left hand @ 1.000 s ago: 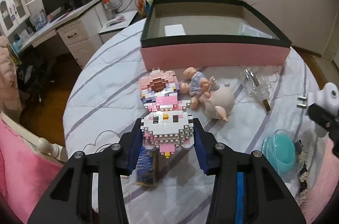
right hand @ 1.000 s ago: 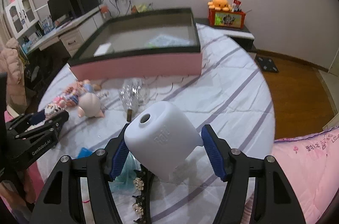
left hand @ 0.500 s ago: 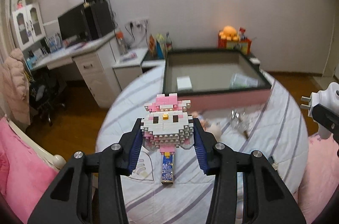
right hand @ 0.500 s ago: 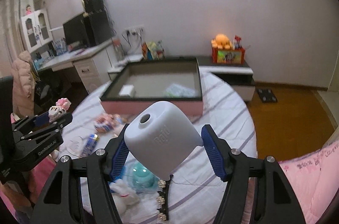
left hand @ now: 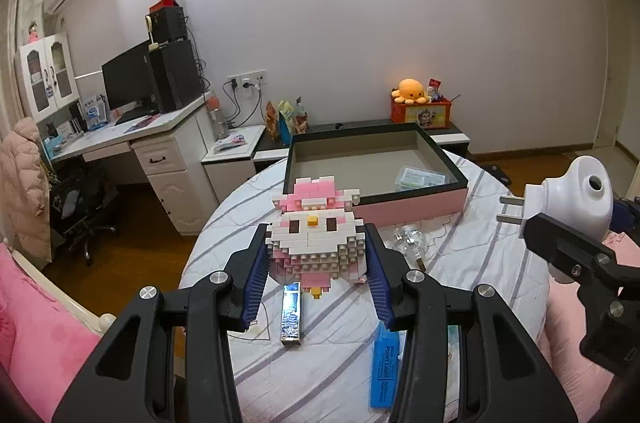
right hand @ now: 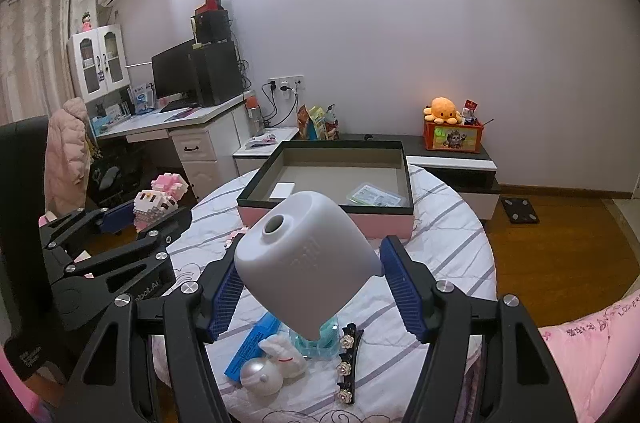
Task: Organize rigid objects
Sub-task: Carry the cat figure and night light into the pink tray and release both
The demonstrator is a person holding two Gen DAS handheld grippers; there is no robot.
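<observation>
Left gripper clamps the brick figure; right gripper clamps the white plug-in device, both held above the bed. Each load should be carried level over the pink box rim and lowered before release.

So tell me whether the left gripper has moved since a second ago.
Yes. The left gripper, shut on the block figure, has risen and drawn back: the pink box now sits smaller and farther away.
</observation>
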